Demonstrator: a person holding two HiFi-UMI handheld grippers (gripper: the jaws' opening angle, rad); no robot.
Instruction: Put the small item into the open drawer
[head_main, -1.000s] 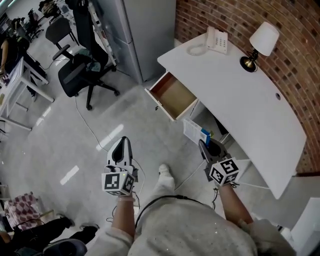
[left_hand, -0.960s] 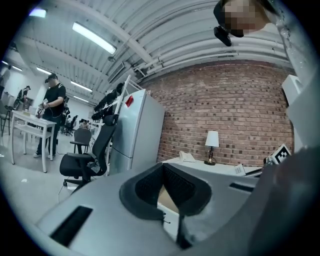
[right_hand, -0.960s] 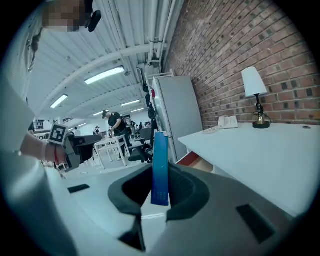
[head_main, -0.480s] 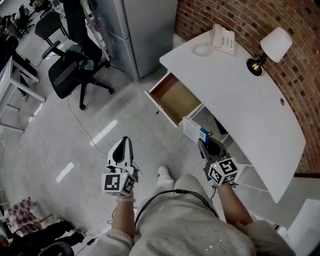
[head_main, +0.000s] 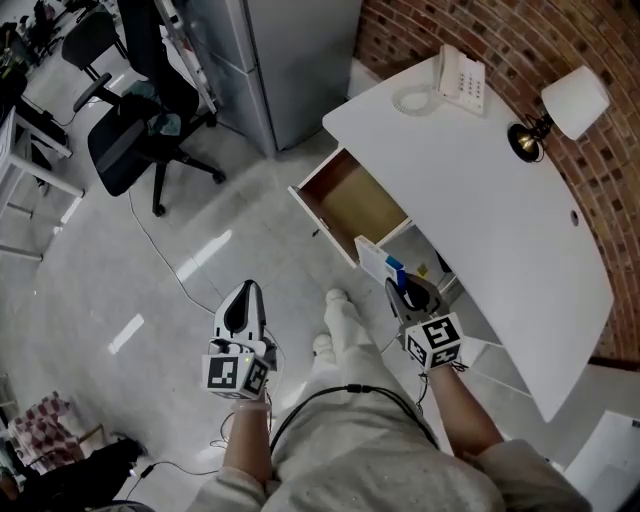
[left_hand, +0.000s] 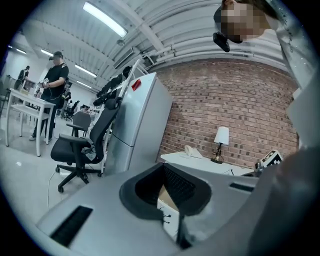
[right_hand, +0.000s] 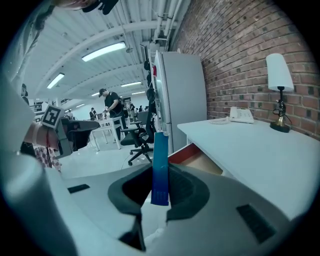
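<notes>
The open drawer (head_main: 352, 203) juts from the left end of the white desk (head_main: 480, 170); its wooden inside looks bare. My right gripper (head_main: 393, 290) is shut on a small flat white-and-blue box (head_main: 378, 265), held just short of the drawer's near corner. In the right gripper view the box (right_hand: 160, 167) stands upright between the pads, with the drawer (right_hand: 200, 160) beyond it. My left gripper (head_main: 243, 287) hangs over the floor to the left, shut with nothing in it. In the left gripper view the drawer front (left_hand: 167, 210) shows past the jaws.
A white telephone (head_main: 462, 78) and a lamp (head_main: 560, 112) stand on the desk by the brick wall. A grey cabinet (head_main: 285, 55) stands left of the desk and a black office chair (head_main: 135, 150) farther left. A cable (head_main: 160, 260) trails across the floor. My foot (head_main: 340, 305) is between the grippers.
I have stepped towards the desk. The right gripper with the box has drawn closer to the drawer's near corner. The left gripper has kept its place beside me.
</notes>
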